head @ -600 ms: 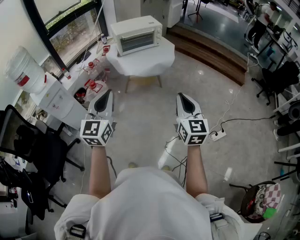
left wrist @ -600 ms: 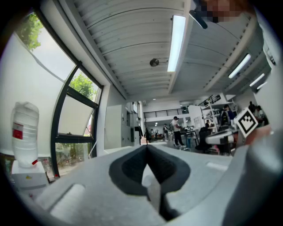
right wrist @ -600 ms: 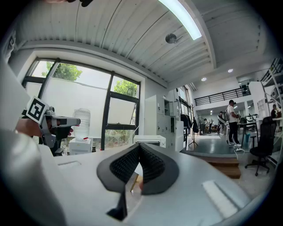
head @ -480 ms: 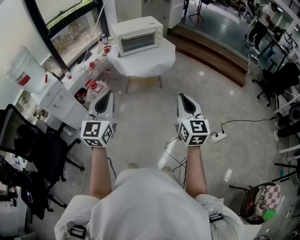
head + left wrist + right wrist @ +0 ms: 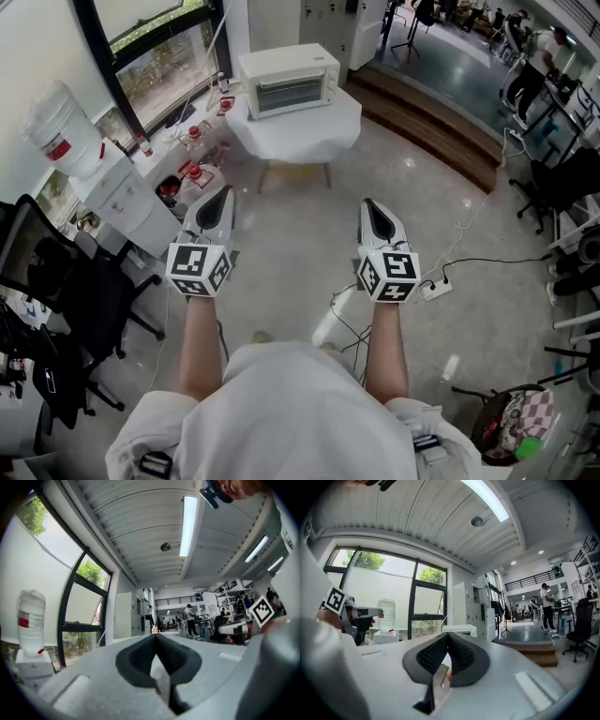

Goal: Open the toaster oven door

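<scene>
Both grippers have slipped a little lower in the head view since half a second ago, and the toaster oven (image 5: 289, 80) now sits slightly further right and lower in that view. I see the left gripper (image 5: 223, 195) and the right gripper (image 5: 369, 204) held level, side by side and apart, above the pale floor (image 5: 291, 225), both aimed toward the oven. Each gripper's jaws are pressed together with nothing between them. The white toaster oven stands on a small white table (image 5: 323, 131), well ahead of both grippers, its glass door upright and closed. To the left, a water dispenser (image 5: 127, 197) carries a large upturned bottle (image 5: 59, 131) beside a window (image 5: 159, 56). A black office chair (image 5: 75, 300) stands just outside the left gripper. A white power strip (image 5: 436, 289) lies on the floor to the right of the right gripper.
</scene>
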The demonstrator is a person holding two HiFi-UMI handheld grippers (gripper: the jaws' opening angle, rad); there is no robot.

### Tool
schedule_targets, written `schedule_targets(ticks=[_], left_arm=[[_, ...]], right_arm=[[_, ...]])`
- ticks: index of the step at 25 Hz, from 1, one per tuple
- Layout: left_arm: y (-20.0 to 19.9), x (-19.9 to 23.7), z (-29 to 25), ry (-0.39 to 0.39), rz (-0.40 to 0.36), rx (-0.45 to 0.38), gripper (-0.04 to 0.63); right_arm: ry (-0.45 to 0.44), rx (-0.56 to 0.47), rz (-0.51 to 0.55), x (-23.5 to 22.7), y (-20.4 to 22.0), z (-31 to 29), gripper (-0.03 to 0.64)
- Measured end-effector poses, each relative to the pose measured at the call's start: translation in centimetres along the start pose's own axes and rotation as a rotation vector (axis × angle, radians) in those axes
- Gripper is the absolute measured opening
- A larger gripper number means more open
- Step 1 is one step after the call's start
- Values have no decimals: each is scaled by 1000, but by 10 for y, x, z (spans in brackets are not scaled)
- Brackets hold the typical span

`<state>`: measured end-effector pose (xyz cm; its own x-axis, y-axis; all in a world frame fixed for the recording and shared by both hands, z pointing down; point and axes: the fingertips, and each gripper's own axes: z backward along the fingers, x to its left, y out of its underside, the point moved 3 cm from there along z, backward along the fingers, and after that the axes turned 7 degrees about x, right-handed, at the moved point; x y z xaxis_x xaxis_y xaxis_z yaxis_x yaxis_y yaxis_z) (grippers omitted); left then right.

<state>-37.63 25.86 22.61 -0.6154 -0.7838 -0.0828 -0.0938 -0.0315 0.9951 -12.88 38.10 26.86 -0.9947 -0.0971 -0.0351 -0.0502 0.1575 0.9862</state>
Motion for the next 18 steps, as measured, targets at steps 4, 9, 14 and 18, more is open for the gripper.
schedule_targets(ticks=[4,9,14,18], left_arm=[[1,-3,0,6,-16,11,-2],[8,2,3,6,-12,36,-2],[14,4,6,4,-8,41,-2],[11,-7,1,14,-24,44,20]], right_arm=[[-8,-1,29,6,1,-5,2],[-21,16,49,22,8,-11,2],[-28,13,51,24,7,-10,3],[-31,20,97,16,6,0,11]])
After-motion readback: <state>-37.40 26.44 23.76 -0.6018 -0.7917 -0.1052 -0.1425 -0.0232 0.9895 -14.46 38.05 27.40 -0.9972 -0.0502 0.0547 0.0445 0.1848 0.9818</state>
